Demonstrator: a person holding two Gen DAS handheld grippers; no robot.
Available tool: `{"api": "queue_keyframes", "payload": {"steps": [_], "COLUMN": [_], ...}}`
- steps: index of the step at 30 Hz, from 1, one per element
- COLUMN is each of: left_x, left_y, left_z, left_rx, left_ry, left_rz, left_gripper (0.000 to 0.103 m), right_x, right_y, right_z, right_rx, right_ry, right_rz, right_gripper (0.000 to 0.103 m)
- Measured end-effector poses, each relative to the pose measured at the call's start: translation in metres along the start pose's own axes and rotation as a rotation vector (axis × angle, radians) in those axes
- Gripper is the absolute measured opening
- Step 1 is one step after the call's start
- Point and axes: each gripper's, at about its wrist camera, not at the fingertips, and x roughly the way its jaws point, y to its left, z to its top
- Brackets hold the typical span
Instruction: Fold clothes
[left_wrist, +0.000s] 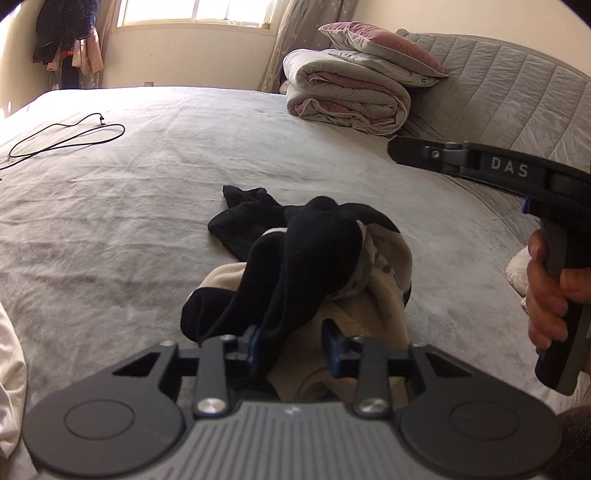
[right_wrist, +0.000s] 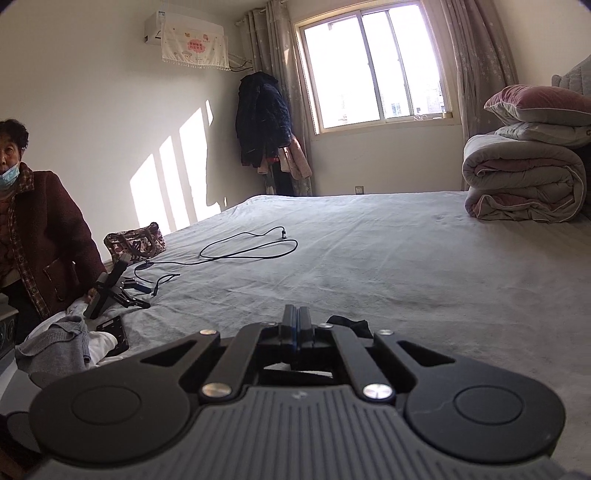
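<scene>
Two grippers: left gripper apart around black garment; right gripper together, empty; bed open beyond.

left gripper: matte black linkage arms, silver round-head screws, grey ribbed body, two round black discs at its sides.
fingers: short black blocks with blue pads.
right gripper: same black and grey build; side bar lettered "DAS"; dark handle, possibly grey-backed.
right hand: bare, no sleeve showing.
</scene>
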Motion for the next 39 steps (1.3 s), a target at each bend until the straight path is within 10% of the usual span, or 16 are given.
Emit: {"api": "queue_keyframes", "payload": {"steps": [8, 15, 28, 39], "left_x": [-0.025, -0.033, -0.074, -0.046], "left_y": [0.011, 0.01, -0.006, 0.042], "left_z": [0.013, 0.025, 0.062, 0.0], "left_rx": [-0.036, -0.013, 0.089, 0.178], "left_ry": [-0.084, -0.105, -0.248, 0.04], "left_rz": [0.085, 0.121, 0.147, 0.087], "left_gripper": [0.002, 0.002, 0.002, 0.006], "right_x": [-0.001, 0.002, 0.012, 0.013], "right_y": [-0.012, -0.022, -0.009, -0.024], "right_z": [-0.002, -0.006, -0.016, -0.033], "right_rx": [0.024, 0.046, -0.079, -0.121], "right_ry": [0.014, 0.042, 0.17, 0.423], "right_rz": [-0.006, -0.012, 0.092, 0.14], "right_gripper": [0.0, 0.063, 0.063, 0.063]}}
